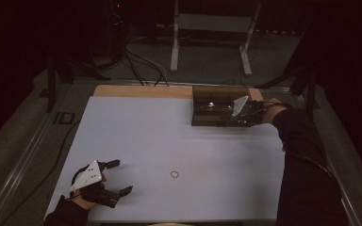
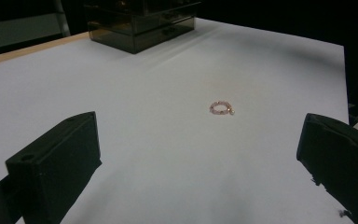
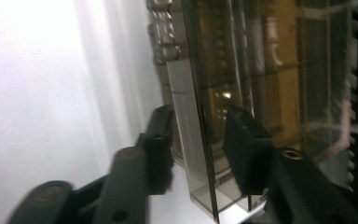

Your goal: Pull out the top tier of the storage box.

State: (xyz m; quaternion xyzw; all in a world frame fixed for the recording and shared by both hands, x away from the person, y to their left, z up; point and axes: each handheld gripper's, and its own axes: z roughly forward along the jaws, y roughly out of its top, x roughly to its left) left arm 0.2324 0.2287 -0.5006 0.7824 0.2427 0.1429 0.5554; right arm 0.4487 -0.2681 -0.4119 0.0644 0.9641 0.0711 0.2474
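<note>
A small pink bead bracelet (image 1: pixel 174 175) (image 2: pixel 221 108) lies flat on the white table top. My left gripper (image 1: pixel 124 176) (image 2: pixel 199 140) rests at the near left corner, open wide, its jaws pointing toward the bracelet a short way off. A smoky clear drawer box (image 1: pixel 217 101) (image 2: pixel 140 28) (image 3: pixel 261 70) stands at the back right. My right gripper (image 1: pixel 243 117) (image 3: pixel 199 126) is at the box's near right corner, turned on its side. Its jaws stand on either side of a clear front panel of the box, pads against it.
The white sheet (image 1: pixel 179 136) covers the table, with a wooden strip (image 1: pixel 141 90) along its far edge. My right sleeve (image 1: pixel 306 160) runs up the table's right side. Cables and a metal stand (image 1: pixel 212 33) sit on the floor beyond.
</note>
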